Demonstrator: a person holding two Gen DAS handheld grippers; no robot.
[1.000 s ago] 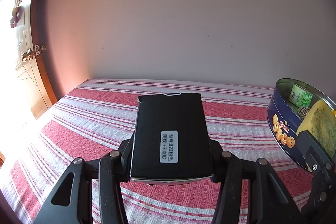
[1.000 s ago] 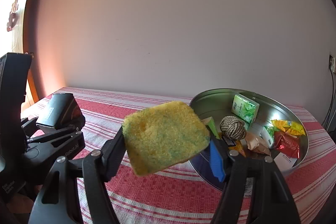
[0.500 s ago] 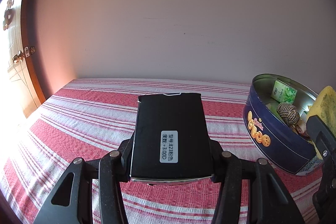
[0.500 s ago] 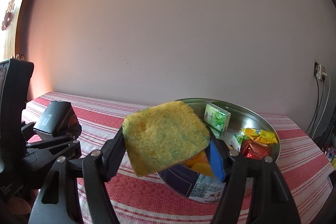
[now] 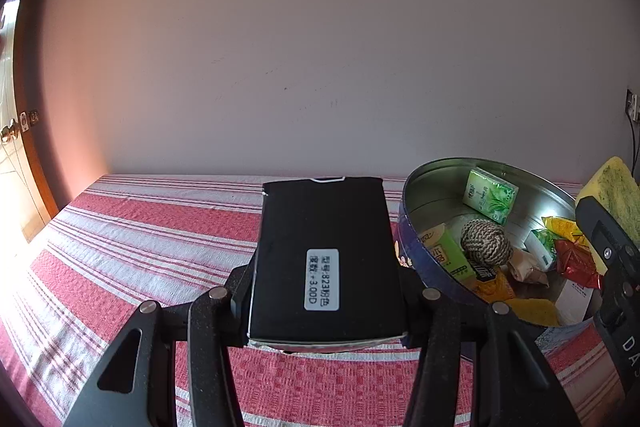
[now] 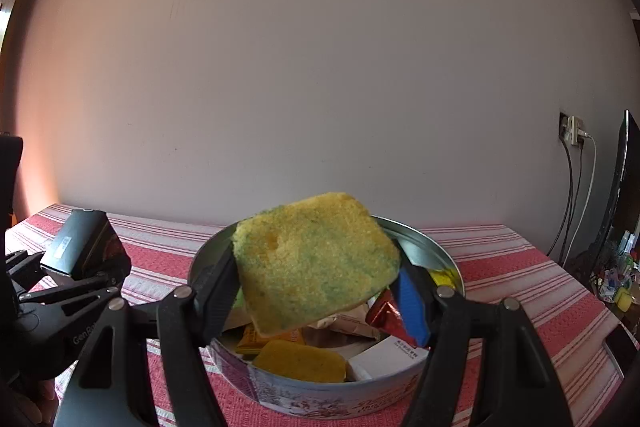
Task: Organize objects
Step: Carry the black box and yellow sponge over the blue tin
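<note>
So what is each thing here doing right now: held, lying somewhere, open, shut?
Left gripper: shut on the black rectangular box.
Black rectangular box: held above the striped cloth, white label up.
Right gripper: shut on the yellow-green sponge.
Yellow-green sponge: held tilted over the tin.
Round blue cookie tin: lidless, resting on the cloth, partly filled.
Grey rope knot ball: lying inside the tin.
Green tissue pack: leaning on the tin's inner wall.

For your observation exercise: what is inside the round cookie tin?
The tin holds a green tissue pack, a knotted rope ball, snack packets, a white box and a yellow sponge. Its bottom is mostly covered.
</note>
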